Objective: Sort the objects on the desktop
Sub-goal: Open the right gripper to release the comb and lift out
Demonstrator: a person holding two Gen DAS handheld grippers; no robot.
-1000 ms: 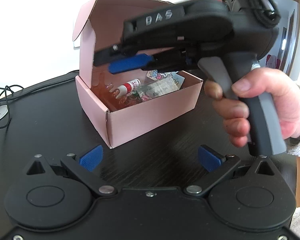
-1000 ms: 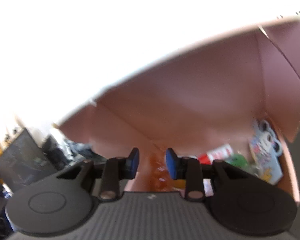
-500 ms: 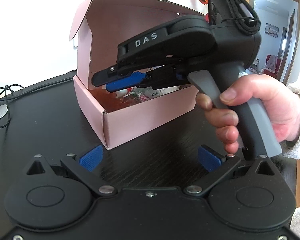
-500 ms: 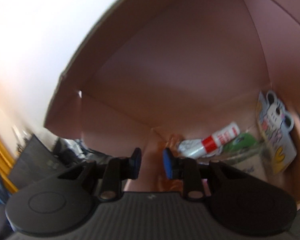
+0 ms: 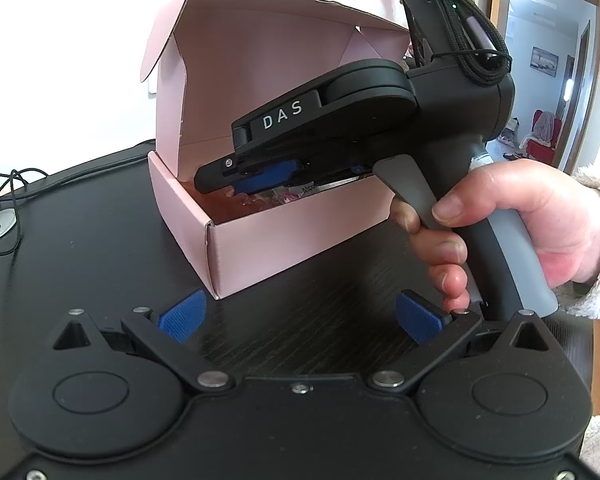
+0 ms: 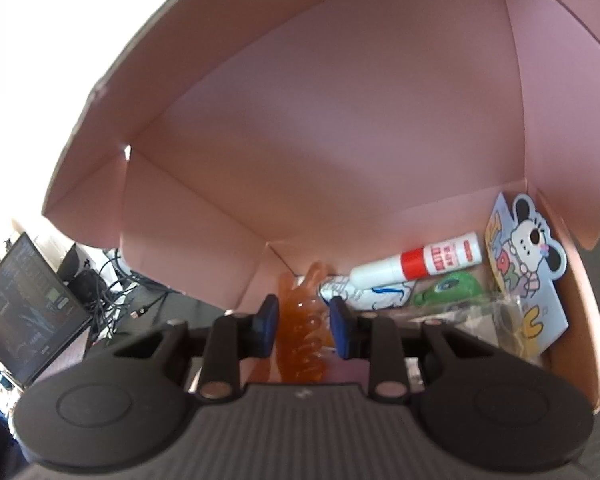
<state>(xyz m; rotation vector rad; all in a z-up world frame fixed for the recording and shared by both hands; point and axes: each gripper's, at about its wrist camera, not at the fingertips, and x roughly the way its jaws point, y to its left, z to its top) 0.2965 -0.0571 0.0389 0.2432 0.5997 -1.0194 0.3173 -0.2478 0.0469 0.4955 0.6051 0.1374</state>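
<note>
- Left wrist view: the left tongs [image 5: 300,316] hang spread wide and empty over the black wood-grain surface [image 5: 80,240]. The open pink cardboard box [image 5: 292,240] stands at their 12 o'clock.
- From 3 o'clock, a hand [image 5: 520,220] tips the right tongs [image 5: 236,184] down over the box's near wall.
- Right wrist view: the translucent orange spiral plastic piece [image 6: 302,332] lies in the box's left corner, straight between the pads [image 6: 268,320]. The jaws are narrow and have just been opening. I cannot tell whether the pads touch it.
- At 2 o'clock from the tongs, a white glue stick with a red band [image 6: 420,264] lies apart from them. A cartoon-dog paper card [image 6: 528,276] leans against the right wall.
- My judgement: the step is settling the orange piece in the box. To do it well, spread the pads fully clear and lift straight out, without snagging the coils or brushing the raised lid.
</note>
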